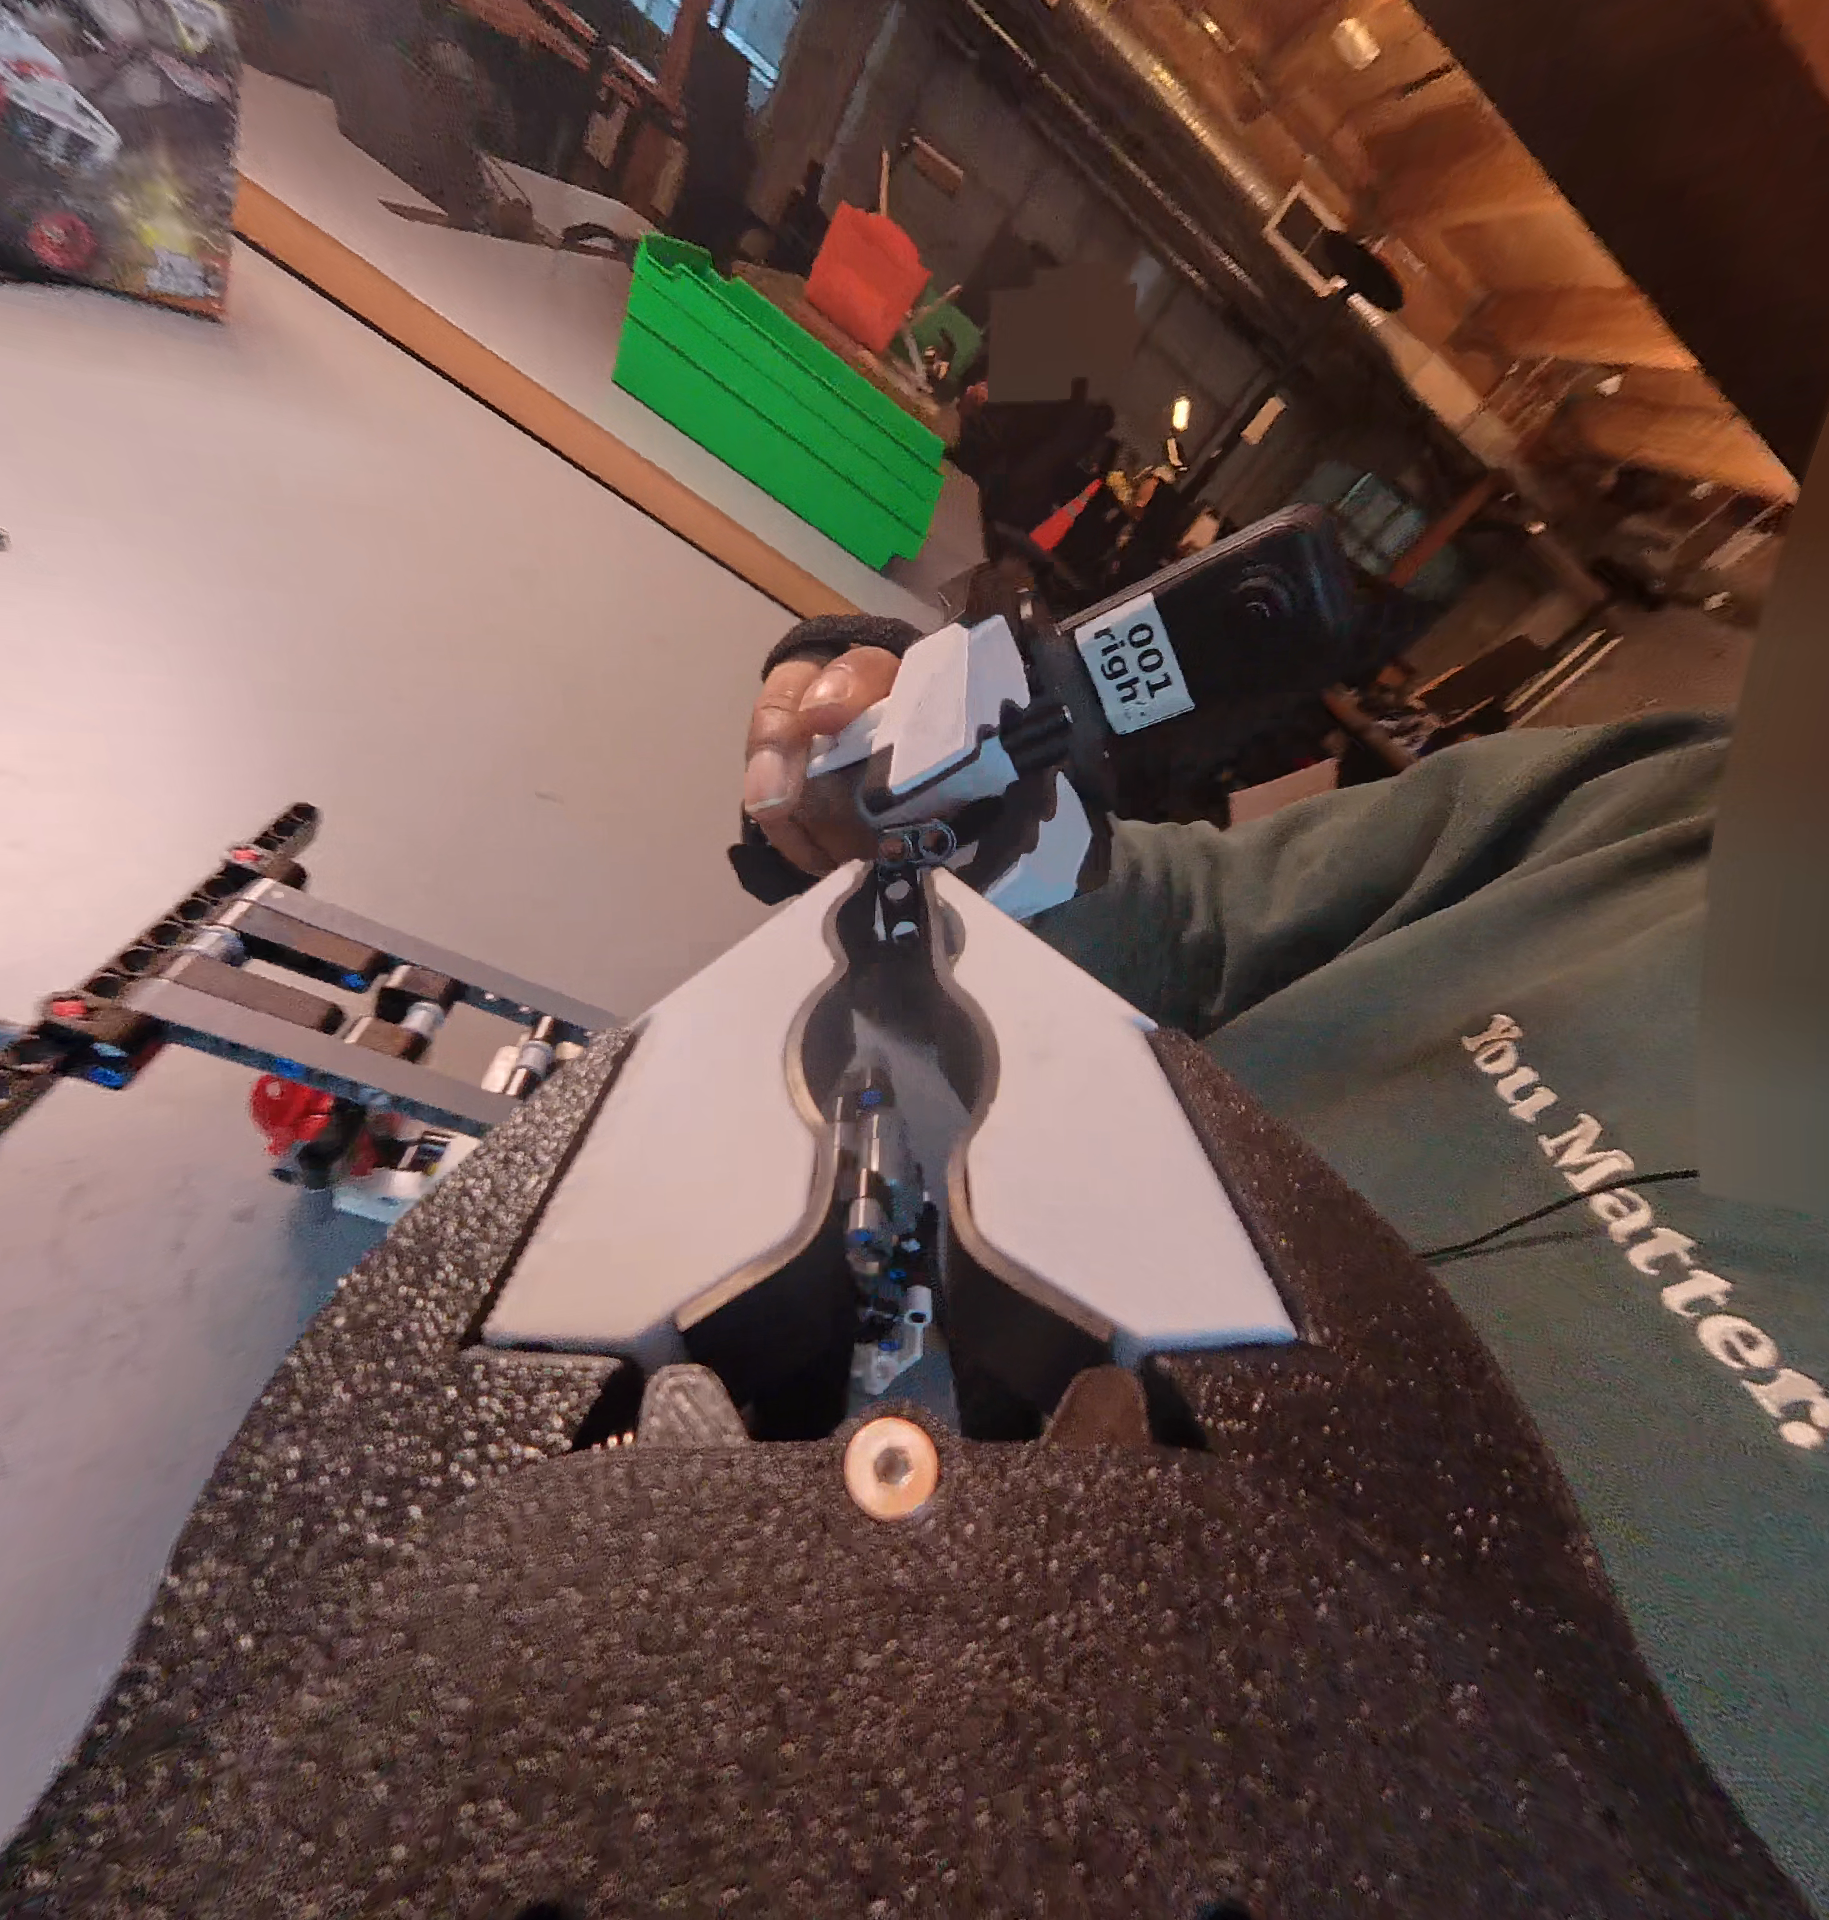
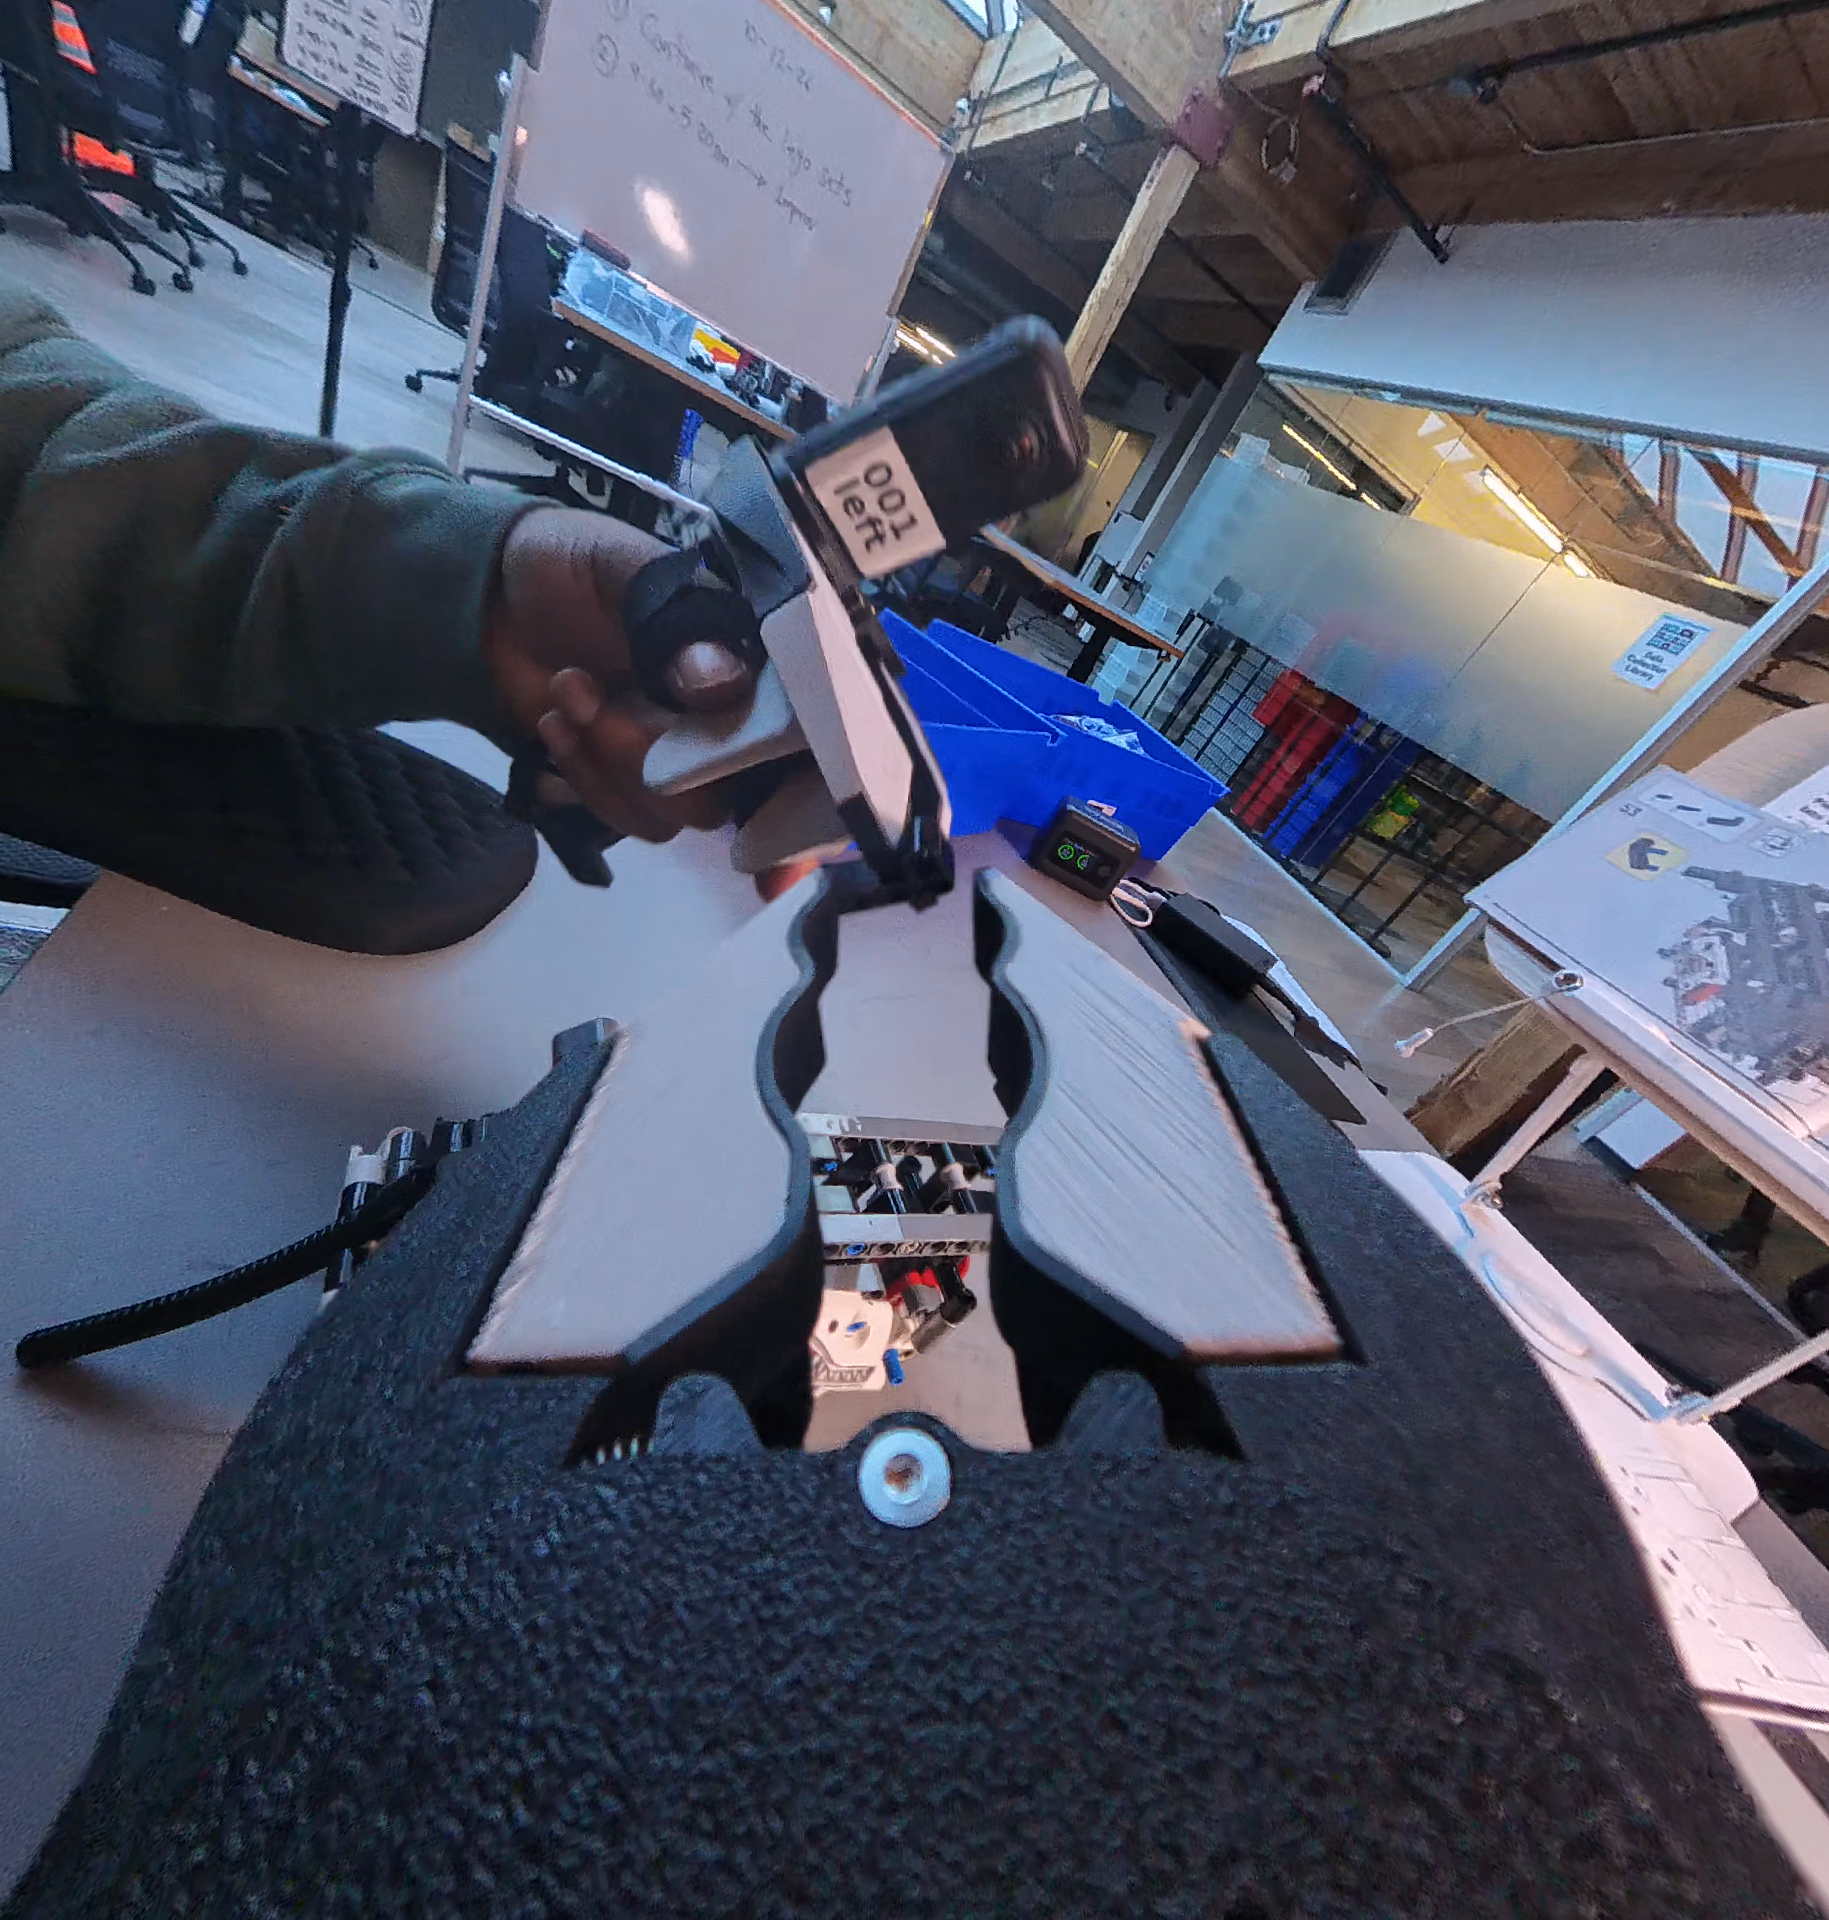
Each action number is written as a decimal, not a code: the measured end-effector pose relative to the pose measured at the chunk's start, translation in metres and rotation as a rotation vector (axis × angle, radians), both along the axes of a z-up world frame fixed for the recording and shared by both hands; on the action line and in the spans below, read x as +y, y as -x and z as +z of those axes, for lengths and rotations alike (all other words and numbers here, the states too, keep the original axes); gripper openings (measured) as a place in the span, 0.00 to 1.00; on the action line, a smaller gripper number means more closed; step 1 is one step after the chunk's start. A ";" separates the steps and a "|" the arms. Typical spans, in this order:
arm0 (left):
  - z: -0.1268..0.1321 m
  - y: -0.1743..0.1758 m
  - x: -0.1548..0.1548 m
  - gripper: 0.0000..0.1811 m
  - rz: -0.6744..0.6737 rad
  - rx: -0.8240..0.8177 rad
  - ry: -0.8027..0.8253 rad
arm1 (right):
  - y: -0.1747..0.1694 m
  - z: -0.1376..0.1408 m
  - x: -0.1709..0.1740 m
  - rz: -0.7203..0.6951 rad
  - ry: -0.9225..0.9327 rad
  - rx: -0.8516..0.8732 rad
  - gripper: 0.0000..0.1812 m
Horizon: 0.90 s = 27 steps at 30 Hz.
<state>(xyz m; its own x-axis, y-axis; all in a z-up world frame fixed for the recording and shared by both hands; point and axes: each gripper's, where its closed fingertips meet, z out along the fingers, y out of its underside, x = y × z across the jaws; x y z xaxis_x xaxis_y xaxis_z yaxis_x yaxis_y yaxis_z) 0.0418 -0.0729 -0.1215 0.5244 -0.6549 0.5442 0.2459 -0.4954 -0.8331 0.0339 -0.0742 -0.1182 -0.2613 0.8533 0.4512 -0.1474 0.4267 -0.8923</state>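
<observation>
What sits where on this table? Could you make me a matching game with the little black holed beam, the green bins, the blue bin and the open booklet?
Things:
1. small black plastic beam with holes
2. green plastic bins
3. blue plastic bin
4. open white paper instruction booklet

Places:
A. propped on a tilted stand, off to the right
B. behind a small black device with a lit screen
C. pinched between the tips of the left claw
D. stacked, in front of an orange object

Pairs: 1-C, 2-D, 3-B, 4-A.

A small black holed beam (image 1: 902,904) stands pinched between the left gripper's (image 1: 897,894) jaws.
</observation>
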 end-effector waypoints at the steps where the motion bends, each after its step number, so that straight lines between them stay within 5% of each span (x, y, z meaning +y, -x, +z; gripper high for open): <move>1: 0.004 0.010 0.000 0.04 0.054 0.045 -0.031 | 0.001 -0.002 0.002 -0.006 0.012 -0.021 0.19; 3: 0.008 0.051 0.002 0.04 0.237 0.229 -0.092 | 0.000 -0.001 0.013 -0.029 0.030 -0.027 0.21; 6: 0.000 0.168 -0.011 0.04 0.678 0.741 -0.072 | -0.001 -0.002 0.044 -0.124 0.073 -0.051 0.21; 9: -0.022 0.281 -0.061 0.04 0.996 1.024 0.177 | 0.002 -0.021 0.080 -0.251 0.106 -0.146 0.21; 12: -0.061 0.351 -0.113 0.04 1.145 1.127 0.449 | 0.003 -0.042 0.102 -0.328 0.156 -0.251 0.24; 16: -0.087 0.373 -0.131 0.13 1.201 1.057 0.527 | 0.004 -0.052 0.116 -0.378 0.180 -0.283 0.25; 21: -0.055 0.362 -0.104 0.25 1.255 0.980 0.317 | 0.003 -0.060 0.127 -0.419 0.210 -0.304 0.26; 27: -0.045 0.361 -0.086 0.36 1.253 0.931 0.275 | 0.002 -0.062 0.132 -0.439 0.211 -0.305 0.26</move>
<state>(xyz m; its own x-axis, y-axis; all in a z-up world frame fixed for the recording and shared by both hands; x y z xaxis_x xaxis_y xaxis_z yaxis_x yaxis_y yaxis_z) -0.3190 -0.1590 -0.1667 0.8380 0.4908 -0.2383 0.0732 -0.5340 -0.8423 0.0320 0.0579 -0.1803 0.0460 0.9747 0.2187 0.2805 0.1975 -0.9393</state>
